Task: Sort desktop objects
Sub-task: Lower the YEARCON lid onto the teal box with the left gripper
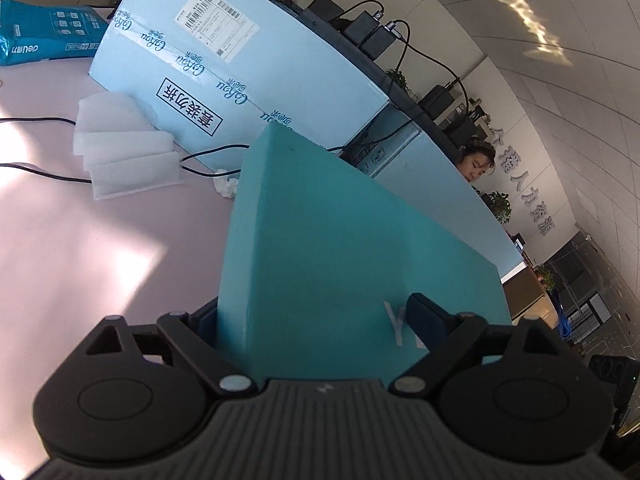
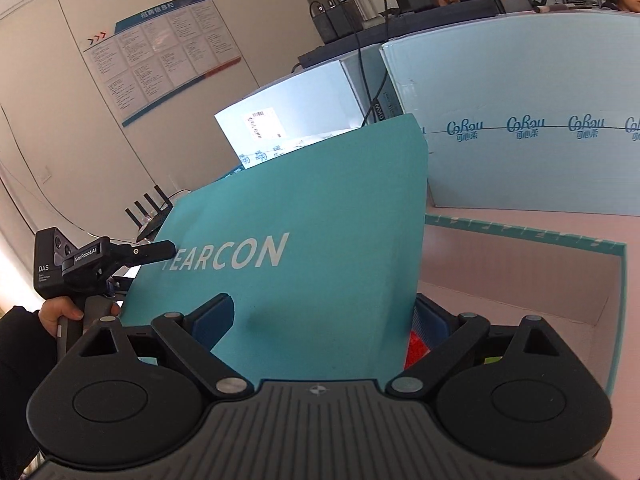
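Tool pair, left (image 1: pixel 316 320) and right (image 2: pixel 326 316), each clamped on teal lid (image 2: pixel 304 240), held tilted beside open box (image 2: pixel 616 280) on bench (image 1: pixel 80 240)

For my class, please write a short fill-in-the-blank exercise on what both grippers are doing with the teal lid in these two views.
1. The teal lid is gripped by ____ grippers at once.
2. The white word printed on the lid ends in the letters ____.
3. The open box beside the right gripper has a ____ rim.
4. On the pink table, white foam pouches lie in front of a pale ____ carton.

Missing words: two; EARCON; teal; blue
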`<state>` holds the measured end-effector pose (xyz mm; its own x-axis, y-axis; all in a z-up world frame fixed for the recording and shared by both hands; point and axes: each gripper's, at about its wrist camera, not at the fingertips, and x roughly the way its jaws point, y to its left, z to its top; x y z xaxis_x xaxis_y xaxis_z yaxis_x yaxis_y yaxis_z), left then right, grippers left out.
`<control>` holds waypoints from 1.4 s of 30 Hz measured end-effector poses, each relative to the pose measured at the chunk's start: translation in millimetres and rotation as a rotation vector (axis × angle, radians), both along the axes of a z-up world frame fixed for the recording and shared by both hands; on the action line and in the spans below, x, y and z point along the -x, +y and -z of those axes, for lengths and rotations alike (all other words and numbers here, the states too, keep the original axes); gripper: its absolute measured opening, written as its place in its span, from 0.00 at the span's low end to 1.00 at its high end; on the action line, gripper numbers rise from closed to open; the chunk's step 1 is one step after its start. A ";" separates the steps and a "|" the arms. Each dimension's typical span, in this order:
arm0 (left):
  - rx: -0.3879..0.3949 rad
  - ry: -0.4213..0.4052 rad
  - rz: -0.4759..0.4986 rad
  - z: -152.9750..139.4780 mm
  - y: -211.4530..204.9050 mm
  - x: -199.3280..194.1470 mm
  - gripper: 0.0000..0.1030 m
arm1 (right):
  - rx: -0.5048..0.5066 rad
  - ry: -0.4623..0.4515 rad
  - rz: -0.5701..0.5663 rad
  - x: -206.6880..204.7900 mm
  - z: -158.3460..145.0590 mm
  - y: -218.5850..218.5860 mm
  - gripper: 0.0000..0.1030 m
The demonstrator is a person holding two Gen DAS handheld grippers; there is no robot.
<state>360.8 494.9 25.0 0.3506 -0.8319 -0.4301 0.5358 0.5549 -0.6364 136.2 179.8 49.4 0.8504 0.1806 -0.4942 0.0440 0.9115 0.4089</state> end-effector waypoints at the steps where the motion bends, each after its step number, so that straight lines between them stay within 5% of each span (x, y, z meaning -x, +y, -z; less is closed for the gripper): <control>1: -0.005 -0.001 0.015 -1.4 -7.4 -1.0 0.90 | 0.003 0.005 0.015 1.8 0.0 -4.2 0.92; 23: -0.148 0.082 0.297 10.9 -142.5 -29.5 0.95 | -0.049 0.121 0.232 39.2 16.2 -67.5 0.92; 38: -0.397 0.030 0.329 21.7 -171.6 -23.5 0.99 | -0.112 0.180 0.241 46.6 19.6 -89.9 0.92; 42: -0.397 0.014 0.309 23.1 -172.5 -20.8 1.00 | -0.077 0.152 0.244 52.7 14.5 -89.4 0.92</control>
